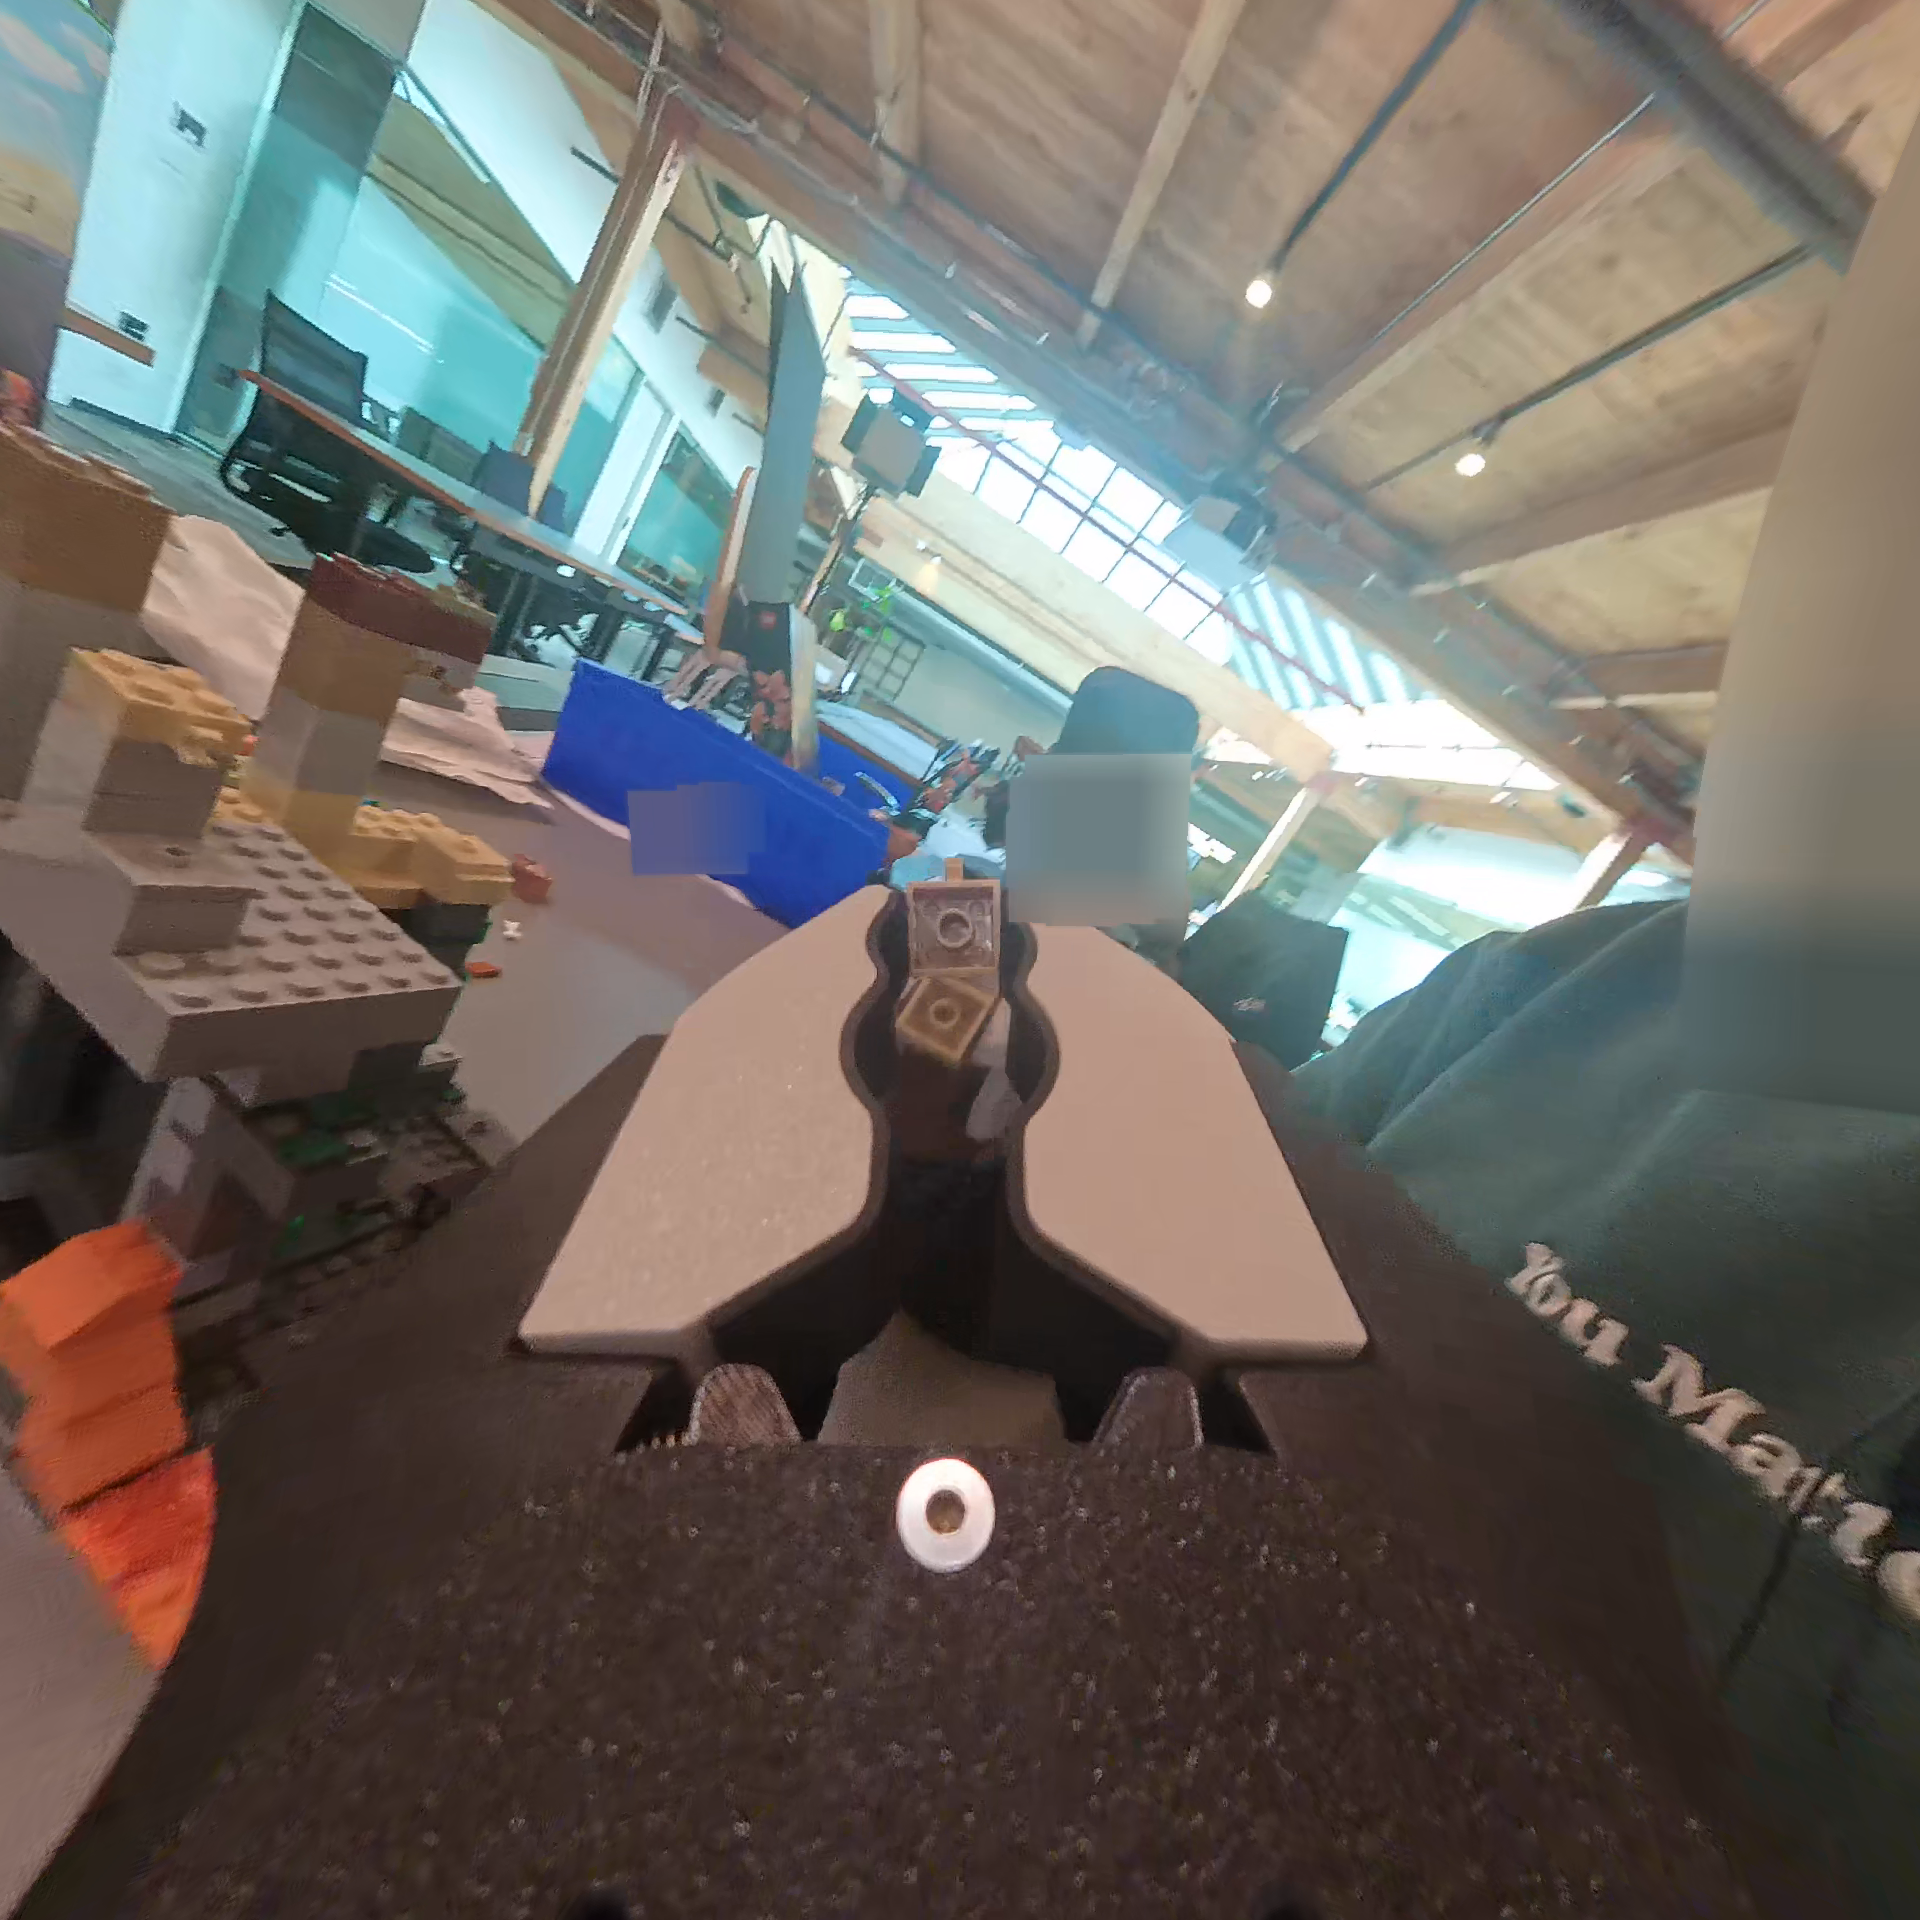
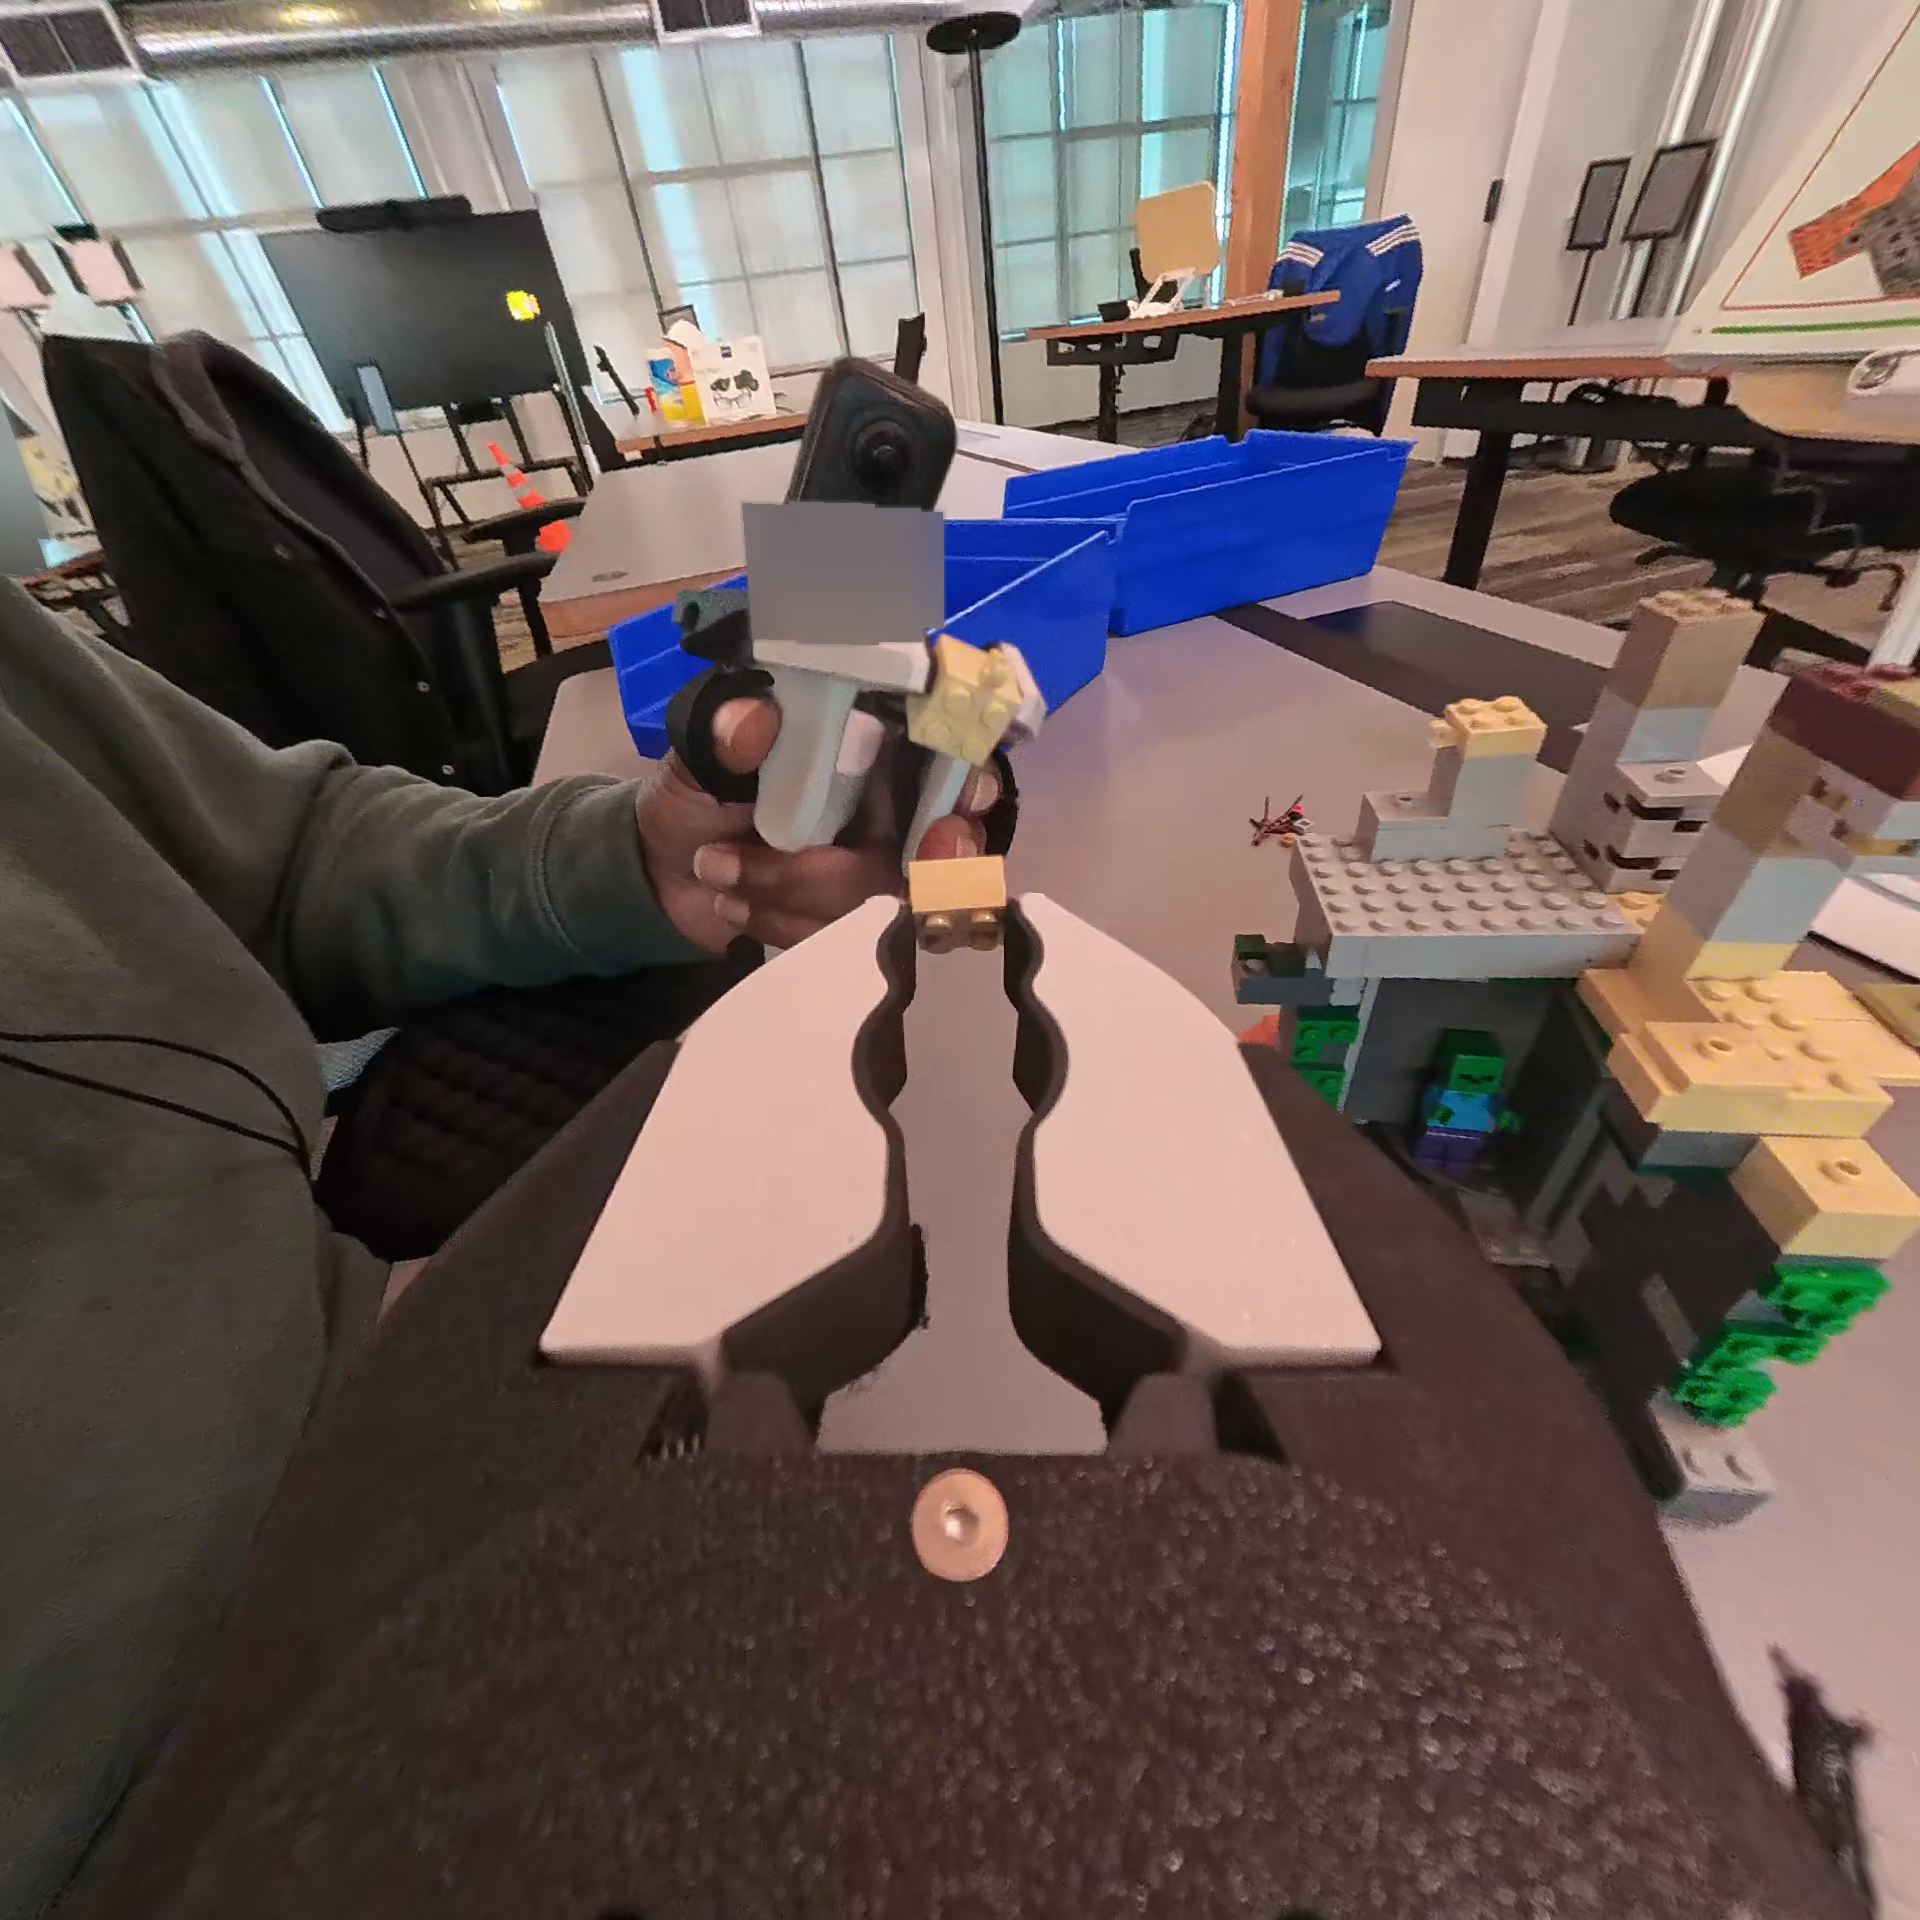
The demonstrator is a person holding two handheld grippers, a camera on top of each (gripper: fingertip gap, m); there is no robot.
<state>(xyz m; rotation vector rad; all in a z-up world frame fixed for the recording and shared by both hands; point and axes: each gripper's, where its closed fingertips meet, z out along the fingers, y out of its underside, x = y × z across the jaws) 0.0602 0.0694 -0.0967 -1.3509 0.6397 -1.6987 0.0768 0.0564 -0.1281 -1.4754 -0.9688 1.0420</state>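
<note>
In the left wrist view my left gripper (image 1: 951,920) is tilted up off the table and shut on a small cluster of tan and grey bricks (image 1: 943,1023). In the right wrist view my right gripper (image 2: 957,920) is shut on a small tan brick (image 2: 957,885) at its fingertips. Just beyond it a hand (image 2: 727,862) holds the left gripper (image 2: 971,675), with the pale yellow brick cluster (image 2: 961,717) in its fingers. The two gripped pieces are close together but apart, above the grey table (image 2: 1143,790).
A large grey, tan and green brick build (image 2: 1538,935) stands on the table to the right; it shows at the left in the left wrist view (image 1: 239,914). Blue bins (image 2: 1247,520) lie at the table's far side. A person's green sleeve (image 2: 364,862) is at left. Spacing between my two grippers at the tips: around 4 cm.
</note>
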